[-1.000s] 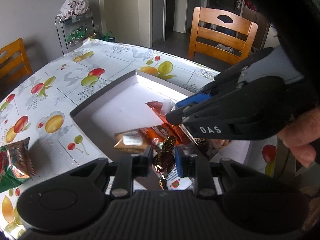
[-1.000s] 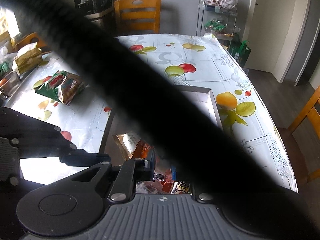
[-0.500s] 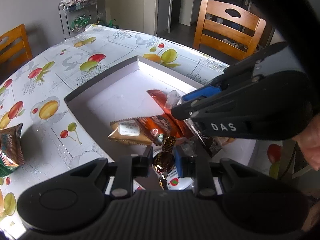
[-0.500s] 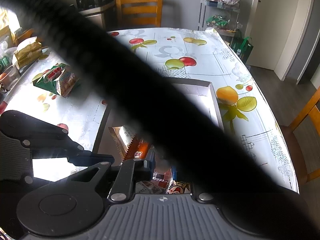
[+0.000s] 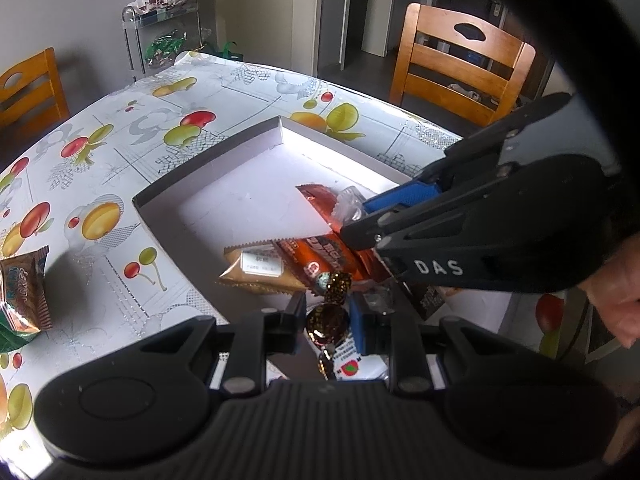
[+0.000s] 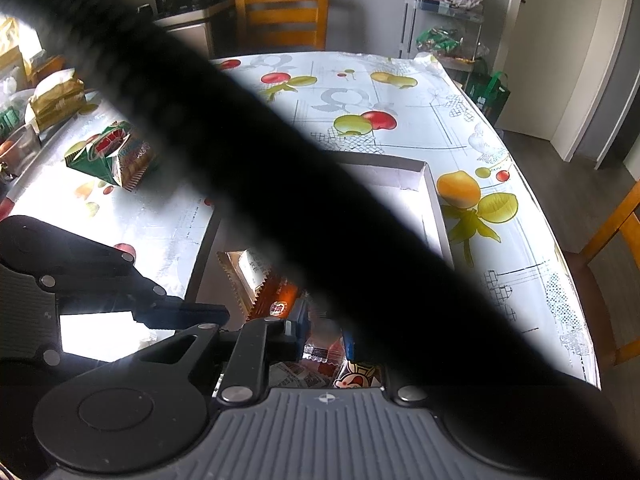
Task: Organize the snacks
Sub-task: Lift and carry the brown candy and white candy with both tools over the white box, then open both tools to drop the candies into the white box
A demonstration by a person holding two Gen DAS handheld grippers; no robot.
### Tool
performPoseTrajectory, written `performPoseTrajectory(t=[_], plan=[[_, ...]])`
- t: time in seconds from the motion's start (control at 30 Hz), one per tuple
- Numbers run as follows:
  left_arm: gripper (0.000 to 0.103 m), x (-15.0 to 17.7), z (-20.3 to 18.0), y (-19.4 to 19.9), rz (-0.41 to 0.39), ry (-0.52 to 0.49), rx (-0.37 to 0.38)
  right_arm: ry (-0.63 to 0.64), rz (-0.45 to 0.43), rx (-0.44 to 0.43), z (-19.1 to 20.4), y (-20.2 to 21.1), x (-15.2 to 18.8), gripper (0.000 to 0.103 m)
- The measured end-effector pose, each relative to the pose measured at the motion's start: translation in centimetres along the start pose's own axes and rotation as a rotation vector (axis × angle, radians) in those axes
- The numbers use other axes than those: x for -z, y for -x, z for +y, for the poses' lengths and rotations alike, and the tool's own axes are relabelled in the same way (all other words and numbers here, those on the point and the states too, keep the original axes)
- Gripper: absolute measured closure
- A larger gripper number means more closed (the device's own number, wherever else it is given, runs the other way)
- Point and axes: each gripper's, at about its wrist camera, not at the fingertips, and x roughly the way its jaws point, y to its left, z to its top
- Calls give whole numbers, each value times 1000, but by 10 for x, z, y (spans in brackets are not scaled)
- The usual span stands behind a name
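A shallow white box (image 5: 224, 184) lies on the fruit-print tablecloth and holds several snacks: an orange bar (image 5: 316, 252), a tan packet (image 5: 260, 270) and a clear-wrapped sweet (image 5: 352, 204). My left gripper (image 5: 328, 318) is shut on a brown gold-speckled candy (image 5: 326, 320) at the box's near edge. My right gripper (image 5: 360, 220) reaches in from the right above the orange bar. In the right wrist view it (image 6: 324, 336) is shut on a small wrapped snack (image 6: 324, 350) over the box (image 6: 434, 208). A black cable hides much of that view.
A green and brown snack bag (image 5: 20, 304) lies on the table to the left, also in the right wrist view (image 6: 116, 156). Wooden chairs (image 5: 460, 68) stand around the table. A wire rack (image 5: 164, 36) with bags stands by the wall. Yellow packets (image 6: 56, 96) sit far left.
Both grippers have shifted a little over the box, so it sits slightly lower and nearer in both views. Both keep their grip.
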Motion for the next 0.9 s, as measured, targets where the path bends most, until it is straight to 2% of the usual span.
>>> performPoseTrajectory(t=[0.5,0.67,0.73,0.8,0.9], plan=[[82,2,-3,10,-10,-18,0,-5,-19,5,3,5,-2,83],[75,3,-2,14,-15,-13,-8,1,-25,-1,7,6,-4,82],[63,3,-2,16,-21,-11,-16,4,-29,-2,9,7,-5,81],[58,3,-1,18,-30,-10,-19,5,-33,-4,10,8,-6,80],[56,3,-1,21,-37,-11,-19,7,-36,-3,12,8,-8,79]])
